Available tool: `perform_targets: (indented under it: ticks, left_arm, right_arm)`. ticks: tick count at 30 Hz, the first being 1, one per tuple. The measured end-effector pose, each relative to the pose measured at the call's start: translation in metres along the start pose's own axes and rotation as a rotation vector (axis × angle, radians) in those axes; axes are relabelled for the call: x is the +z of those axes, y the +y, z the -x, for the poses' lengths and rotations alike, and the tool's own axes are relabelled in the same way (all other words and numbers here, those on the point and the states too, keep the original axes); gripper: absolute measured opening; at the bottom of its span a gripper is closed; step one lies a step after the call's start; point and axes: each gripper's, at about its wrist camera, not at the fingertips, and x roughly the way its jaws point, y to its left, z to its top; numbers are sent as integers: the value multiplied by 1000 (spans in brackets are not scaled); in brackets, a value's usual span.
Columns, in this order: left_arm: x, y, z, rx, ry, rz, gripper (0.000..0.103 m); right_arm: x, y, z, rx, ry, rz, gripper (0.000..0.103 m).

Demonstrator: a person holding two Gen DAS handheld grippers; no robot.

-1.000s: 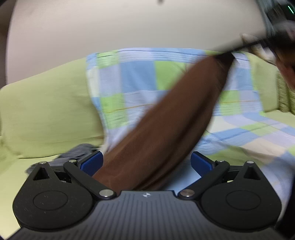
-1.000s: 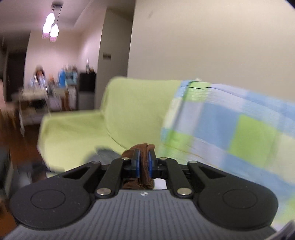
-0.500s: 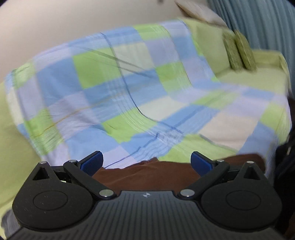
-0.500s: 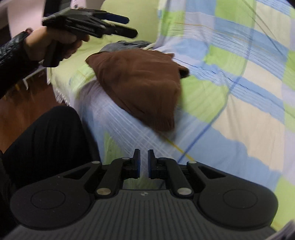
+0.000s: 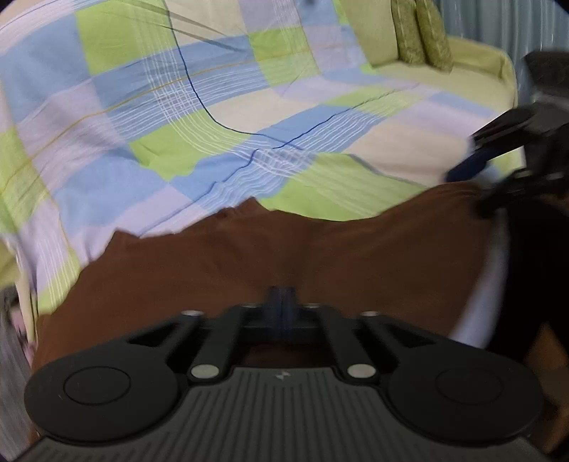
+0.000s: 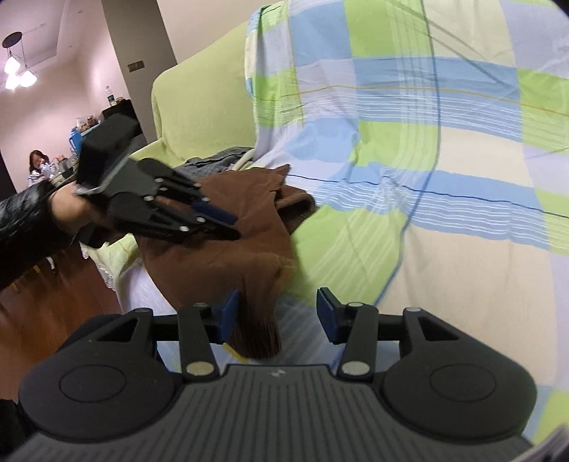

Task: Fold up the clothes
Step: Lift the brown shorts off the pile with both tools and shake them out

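Observation:
A brown garment (image 5: 284, 256) lies bunched on the checked blanket (image 5: 220, 117) at the sofa's front edge. My left gripper (image 5: 281, 302) is shut on the brown garment's near edge; it also shows in the right wrist view (image 6: 217, 220), resting on the cloth. My right gripper (image 6: 277, 316) is open, and a corner of the brown garment (image 6: 249, 256) hangs between its blue pads, against the left pad. The right gripper also shows at the right of the left wrist view (image 5: 498, 156).
The blue, green and cream blanket covers a light green sofa (image 6: 199, 106). Grey clothes (image 6: 220, 161) lie behind the garment. Two green cushions (image 5: 421, 33) stand at the sofa's far end. A wooden floor (image 6: 57, 302) lies to the left, with a seated person (image 6: 37, 163) far back.
My left gripper went from open to shut on the garment's near edge. My right gripper went from shut to open and moved up to the garment's hanging corner.

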Motion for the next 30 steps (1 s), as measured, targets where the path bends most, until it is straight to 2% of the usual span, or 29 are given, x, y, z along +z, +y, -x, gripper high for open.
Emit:
perform_targets:
  ticks: [3, 5, 10, 11, 12, 13, 14, 15, 16, 17, 18, 20, 21, 22, 25, 28, 30]
  left_arm:
    - [-22, -16, 19, -11, 30, -5, 0]
    - [-29, -17, 30, -2, 24, -1, 0]
    - [-31, -10, 61, 91, -24, 30, 0]
    - [-30, -7, 71, 120, -53, 34, 0]
    - [-28, -4, 74, 131, -64, 37, 0]
    - [-25, -2, 76, 140, -71, 40, 0]
    - [-22, 0, 81, 158, -84, 39, 2]
    - [-19, 1, 84, 175, -95, 33, 5]
    - [-15, 3, 87, 190, -107, 28, 19]
    - [-12, 5, 89, 194, -110, 27, 37]
    - [-7, 8, 91, 204, -124, 24, 43]
    - [3, 15, 88, 202, -147, 18, 45]
    - [13, 17, 83, 189, -162, 8, 45]
    - [15, 16, 80, 184, -165, 3, 45]
    - [40, 10, 51, 128, -172, -47, 50]
    - [64, -3, 21, 48, -173, -101, 55]
    - [75, -15, 1, -3, -143, -165, 60]
  right_arm:
    - [1, -3, -12, 18, -9, -64, 49]
    - [1, -5, -20, 29, -16, -107, 58]
    - [2, -9, -39, 59, -31, -214, 58]
    - [2, -10, -43, 65, -34, -236, 58]
    - [12, -17, -56, 93, -30, -296, 58]
    - [16, -19, -62, 120, -29, -318, 53]
    - [18, -7, -59, 149, -21, -246, 39]
    - [20, 6, -56, 177, -12, -175, 21]
    - [22, 18, -53, 205, -3, -104, 17]
    - [24, 30, -50, 234, 6, -33, 15]
    - [26, 42, -46, 261, 14, 39, 13]
    - [30, 66, -40, 316, 32, 181, 12]
    - [28, 68, -40, 320, 38, 199, 12]
    - [14, 93, -32, 365, 136, 384, 12]
    - [-14, 109, -22, 419, 266, 540, 12]
    - [-31, 110, -19, 366, 305, 576, 12]
    - [-34, 106, -17, 361, 300, 550, 12]
